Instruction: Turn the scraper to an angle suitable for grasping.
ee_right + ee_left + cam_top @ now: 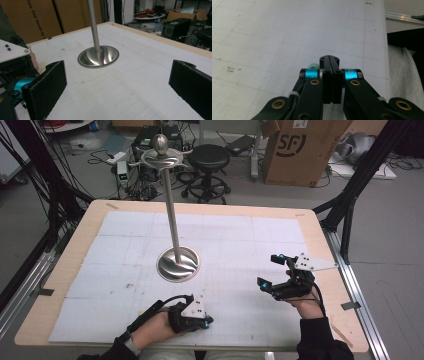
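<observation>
Stand point(178, 263): polished, glossy metal. Tabletop point(320, 232): pale wood edge under matt white gridded sheet point(225, 240). Fingers point(46, 88): rough black padding.

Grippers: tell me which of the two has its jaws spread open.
The right gripper: in its own view the two black pads stand far apart, framing the metal stand. The left gripper has its jaws pressed together.

Silver stand point(178, 263); white gridded mat point(240, 240); black fingers point(47, 86).

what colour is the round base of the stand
Shiny silver metal base, clearest in the right gripper view.
</observation>
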